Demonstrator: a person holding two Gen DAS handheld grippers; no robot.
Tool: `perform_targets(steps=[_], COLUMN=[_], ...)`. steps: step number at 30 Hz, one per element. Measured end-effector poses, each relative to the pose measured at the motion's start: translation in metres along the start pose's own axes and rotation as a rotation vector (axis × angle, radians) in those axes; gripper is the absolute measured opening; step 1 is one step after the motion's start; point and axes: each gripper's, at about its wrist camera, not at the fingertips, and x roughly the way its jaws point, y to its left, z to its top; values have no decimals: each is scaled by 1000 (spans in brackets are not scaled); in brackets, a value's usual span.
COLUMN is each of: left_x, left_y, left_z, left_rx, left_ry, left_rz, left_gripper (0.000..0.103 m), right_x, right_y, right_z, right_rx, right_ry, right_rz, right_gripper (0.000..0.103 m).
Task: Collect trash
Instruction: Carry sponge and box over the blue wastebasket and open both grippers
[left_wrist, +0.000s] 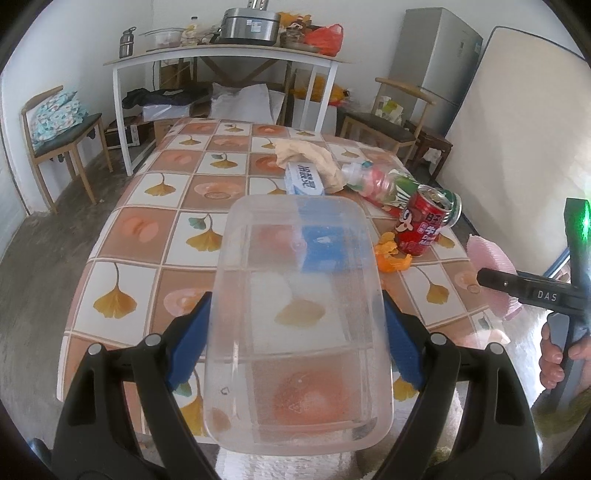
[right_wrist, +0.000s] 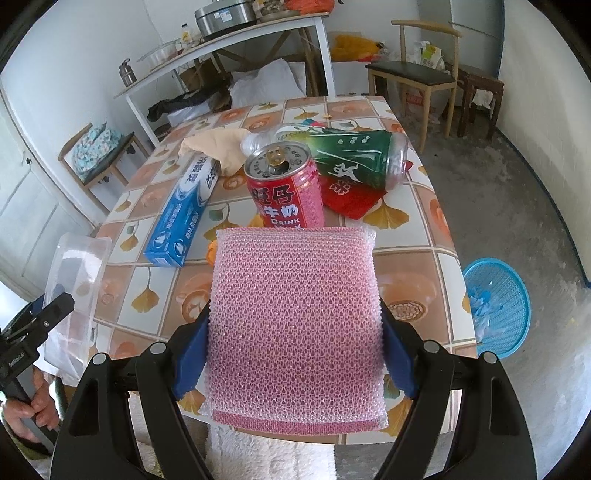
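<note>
- The left gripper is clenching a clear plastic container by its long sides, holding it above the near part of the bench; the container is looking rectangular, see-through and slightly cloudy, with a small recycling triangle moulded into its base.
- The right gripper is grasping a pink mesh scouring sponge, its blue pads pressing on both edges, just in front of the red can.
- The red can is standing upright with its pull-tab top opened, showing white Chinese characters and the word "DRINK".
- Just behind the red can, a green-labelled plastic bottle is lying on its side, resting on a red wrapper.
- To the left of the red can, a blue and white toothpaste box with Chinese lettering is lying flat; a beige cloth is sitting behind it.
- Orange peel is lying beside the base of the red can.
- A blue mesh basket is sitting on the floor, well to the right of the red can.
- The right tool's handle is reading "DAS".
</note>
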Motion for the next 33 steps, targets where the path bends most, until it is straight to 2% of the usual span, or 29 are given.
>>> perform_targets(steps=[5,7,12,14,15,17,20,22,25,28,31,33], left_x=[-8,-13,-15,-11,-6,6,33,62,116,181,247,285], left_y=[-20,-37,-99,-129,-154,-193,-251,-296,-355,-406,-452,-474], left_z=[11,20,53,67,77,89,101,104,101,93,76,64], left_rx=[43,85,195,233,262,307,364,396,416,424,461,476], left_ry=[-10,-23,-12,12,35,83,165,249,387,530,624,679], left_rz=[-56,-101,-293,-385,-452,-537,-601,-644,-654,-626,-550,-510], left_gripper=[81,81,81,81,81,81,81,82,82,82,82,82], right_x=[-22,-39,-91,-113,-121,-132,-140,-136,-114,-78,-35,-4], right_y=[-13,-25,-76,-108,-121,-149,-199,-225,-268,-306,-344,-366], right_z=[-3,-7,-25,-36,-41,-52,-73,-82,-96,-105,-113,-115], right_rx=[43,77,196,270,303,369,488,548,655,744,839,883], right_ry=[-66,-110,-223,-265,-278,-298,-310,-304,-269,-221,-168,-132], right_rz=[4,-11,-93,-141,-155,-178,-214,-209,-168,-126,-73,-79], right_gripper=[78,78,78,78,78,78,78,78,78,78,78,78])
